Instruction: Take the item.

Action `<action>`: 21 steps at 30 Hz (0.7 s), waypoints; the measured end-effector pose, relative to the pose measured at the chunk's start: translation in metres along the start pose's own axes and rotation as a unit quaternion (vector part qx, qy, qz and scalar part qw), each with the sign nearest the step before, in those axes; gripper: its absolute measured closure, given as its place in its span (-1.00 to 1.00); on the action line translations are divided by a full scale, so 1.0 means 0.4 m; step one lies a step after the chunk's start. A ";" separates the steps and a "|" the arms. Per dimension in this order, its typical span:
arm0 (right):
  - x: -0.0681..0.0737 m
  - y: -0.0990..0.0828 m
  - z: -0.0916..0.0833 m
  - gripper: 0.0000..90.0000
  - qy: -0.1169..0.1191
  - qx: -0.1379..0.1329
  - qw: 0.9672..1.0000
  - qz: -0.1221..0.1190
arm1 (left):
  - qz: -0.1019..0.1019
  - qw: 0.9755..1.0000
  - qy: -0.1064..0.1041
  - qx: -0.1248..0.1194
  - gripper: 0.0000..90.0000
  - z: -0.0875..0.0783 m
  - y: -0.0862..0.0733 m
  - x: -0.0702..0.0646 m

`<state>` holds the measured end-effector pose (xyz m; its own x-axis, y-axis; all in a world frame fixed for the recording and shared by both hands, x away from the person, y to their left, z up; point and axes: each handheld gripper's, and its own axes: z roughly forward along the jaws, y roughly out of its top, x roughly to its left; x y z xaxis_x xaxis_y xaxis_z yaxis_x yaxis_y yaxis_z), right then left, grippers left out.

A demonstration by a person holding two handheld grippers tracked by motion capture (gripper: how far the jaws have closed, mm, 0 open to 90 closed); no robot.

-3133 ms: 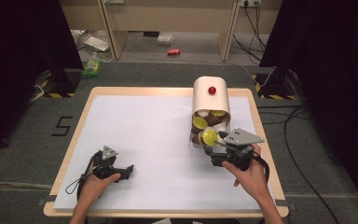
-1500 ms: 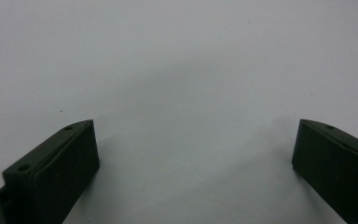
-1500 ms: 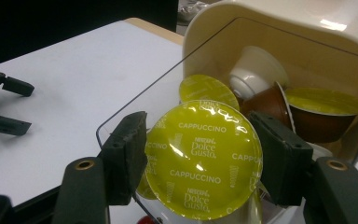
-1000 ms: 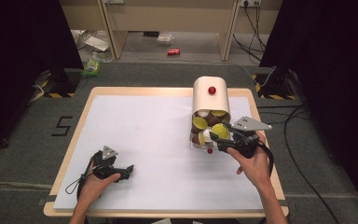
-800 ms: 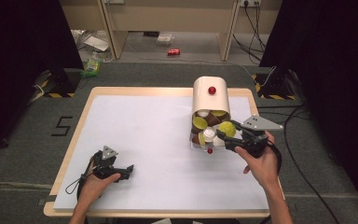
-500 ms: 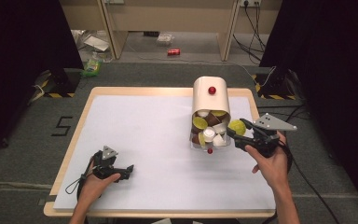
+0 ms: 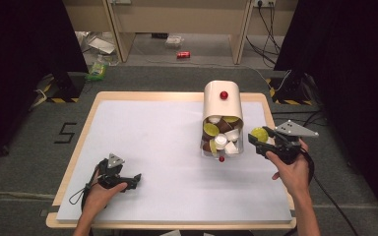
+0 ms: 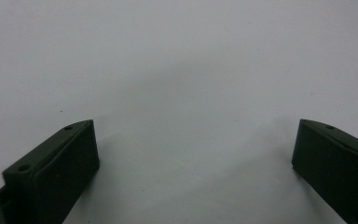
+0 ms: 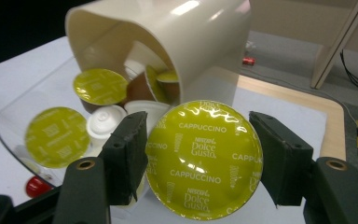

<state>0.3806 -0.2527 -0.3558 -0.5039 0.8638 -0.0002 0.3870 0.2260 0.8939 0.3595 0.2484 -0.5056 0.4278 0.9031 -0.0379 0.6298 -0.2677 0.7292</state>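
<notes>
The capsule (image 9: 204, 159), lime-lidded and marked cappuccino, sits clamped between the two jaws of the right gripper (image 7: 259, 138), lid facing that gripper's camera. In the high view it hangs just right of the dispenser (image 7: 222, 118), over the white mat (image 7: 157, 132) near the table's right edge.

Three seconds back this capsule was at the dispenser's mouth, with the gripper in front of the clear tray. Since then the right hand (image 7: 290, 169) has carried it out sideways toward the right edge, and a gap now shows between capsule and dispenser. The grip has not changed over the last second.

The dispenser lies along the right half of the tabletop, its mouth toward the person, with more capsules heaped in its tray (image 9: 14, 122): lime lids, white ones and brown ones.

The left gripper (image 7: 137, 178) rests near the front left corner, where it was in every earlier frame, jaws wide apart with nothing but bare mat between them.

Little mat remains between the right gripper and the right edge. The whole middle and left of the mat lie open.
</notes>
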 end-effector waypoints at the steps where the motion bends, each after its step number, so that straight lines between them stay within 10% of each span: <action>1: -0.006 -0.005 0.004 -0.11 -0.002 0.003 1.000 0.003 | 0.000 1.000 0.000 0.000 -1.00 0.000 0.000 0.000; 21: -0.074 -0.086 0.063 -0.12 -0.029 0.051 0.998 0.029 | 0.001 1.000 0.000 0.001 -1.00 0.000 0.000 0.000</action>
<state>0.4018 -0.2747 -0.3981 -0.4345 0.9004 0.0220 0.4929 0.2172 0.8426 0.3595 0.2486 -0.5055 0.4294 0.9024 -0.0365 0.6298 -0.2702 0.7282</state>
